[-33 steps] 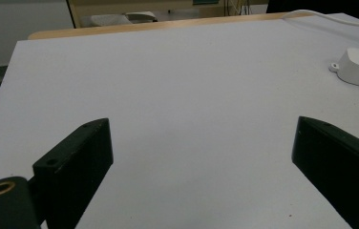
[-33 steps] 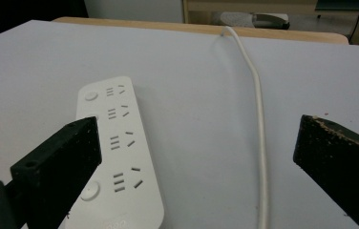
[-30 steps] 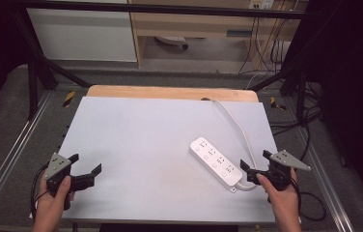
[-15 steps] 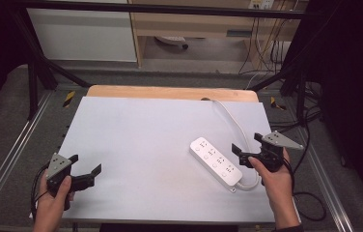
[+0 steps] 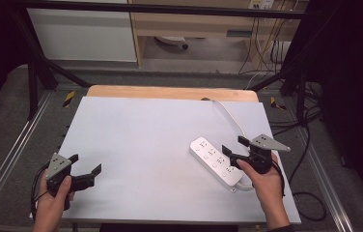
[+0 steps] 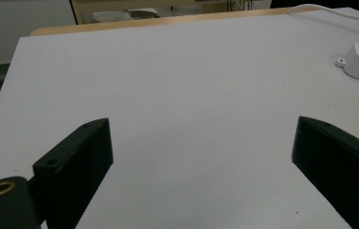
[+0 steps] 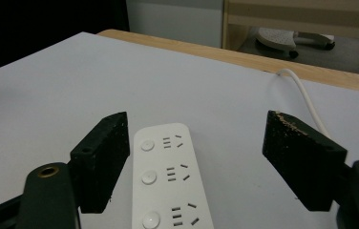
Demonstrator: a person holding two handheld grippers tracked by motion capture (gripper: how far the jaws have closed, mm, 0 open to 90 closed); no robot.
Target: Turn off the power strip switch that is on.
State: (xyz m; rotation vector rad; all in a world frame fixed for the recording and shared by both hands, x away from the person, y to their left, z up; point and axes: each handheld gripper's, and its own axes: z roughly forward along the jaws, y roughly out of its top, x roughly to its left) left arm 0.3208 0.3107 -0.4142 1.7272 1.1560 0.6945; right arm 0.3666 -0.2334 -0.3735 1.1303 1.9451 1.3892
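The white power strip (image 5: 216, 163) lies on the desk (image 5: 141, 135) at its right side. The right gripper (image 5: 232, 150) is open over it; the left gripper (image 5: 85, 165) is open, near the left edge.

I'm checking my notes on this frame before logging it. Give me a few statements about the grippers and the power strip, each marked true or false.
1. The right gripper is open, its jaws standing either side of the white power strip. True.
2. The left gripper is shut on the power strip. False: it is open over the bare white table top, far from the strip.
3. The power strip's cable runs off toward the far edge of the table. True.
4. A plug is pushed into one of the strip's sockets. False: the sockets in the right gripper view are all free.
5. The strip stands on end. False: it lies flat.
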